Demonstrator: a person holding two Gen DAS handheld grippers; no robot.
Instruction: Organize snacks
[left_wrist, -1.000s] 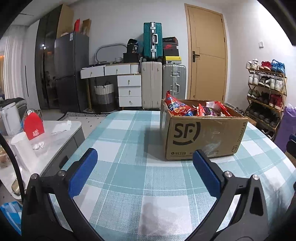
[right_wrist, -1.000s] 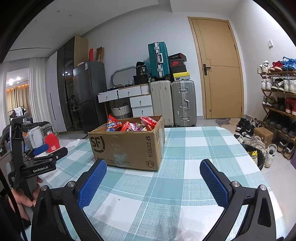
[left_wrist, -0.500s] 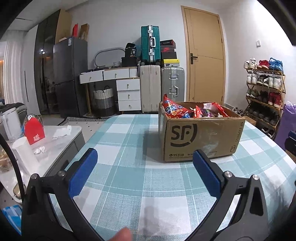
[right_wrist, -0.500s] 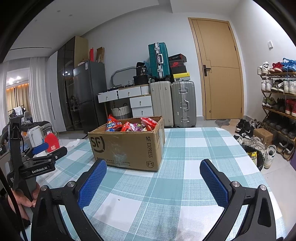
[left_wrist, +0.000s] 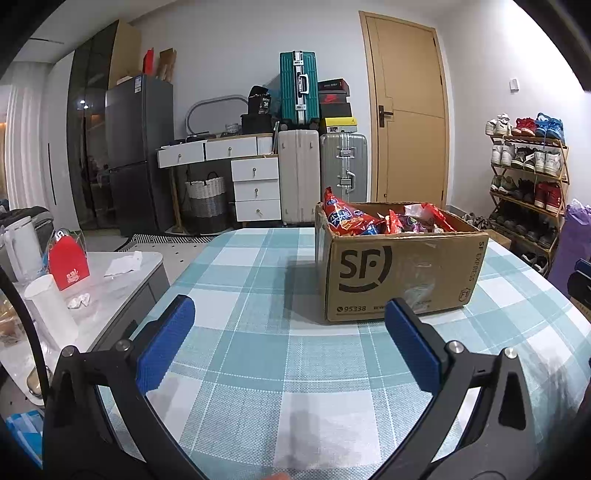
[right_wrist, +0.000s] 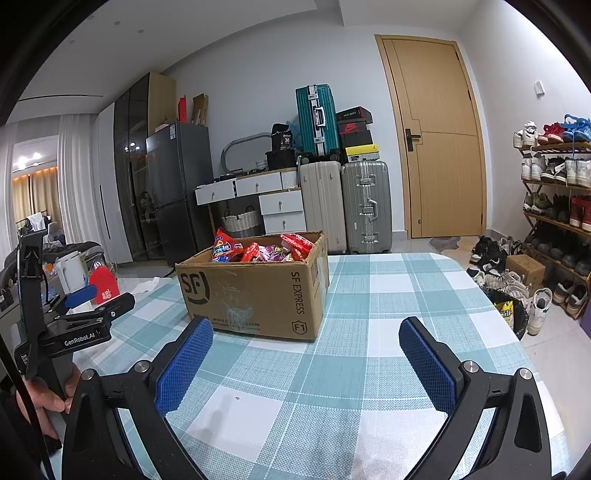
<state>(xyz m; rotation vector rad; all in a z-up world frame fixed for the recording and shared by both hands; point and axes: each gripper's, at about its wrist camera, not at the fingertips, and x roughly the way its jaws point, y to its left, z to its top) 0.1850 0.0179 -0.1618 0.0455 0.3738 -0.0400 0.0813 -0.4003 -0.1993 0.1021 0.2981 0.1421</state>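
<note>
both tools empty, spread wide: left tool (left_wrist: 288, 345); right tool (right_wrist: 304, 365); reach into the cardboard box (right_wrist: 258, 291), pinch one snack packet (right_wrist: 226, 248) by its top edge.

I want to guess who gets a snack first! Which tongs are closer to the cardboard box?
Hard to call; perhaps the left. The left tongs face the cardboard box from its front-left, open. The right tongs face it from its front-right, open. Neither touches it.

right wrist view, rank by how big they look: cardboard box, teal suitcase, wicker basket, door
1. door
2. cardboard box, though it is nearest the camera
3. teal suitcase
4. wicker basket, partly hidden
</note>
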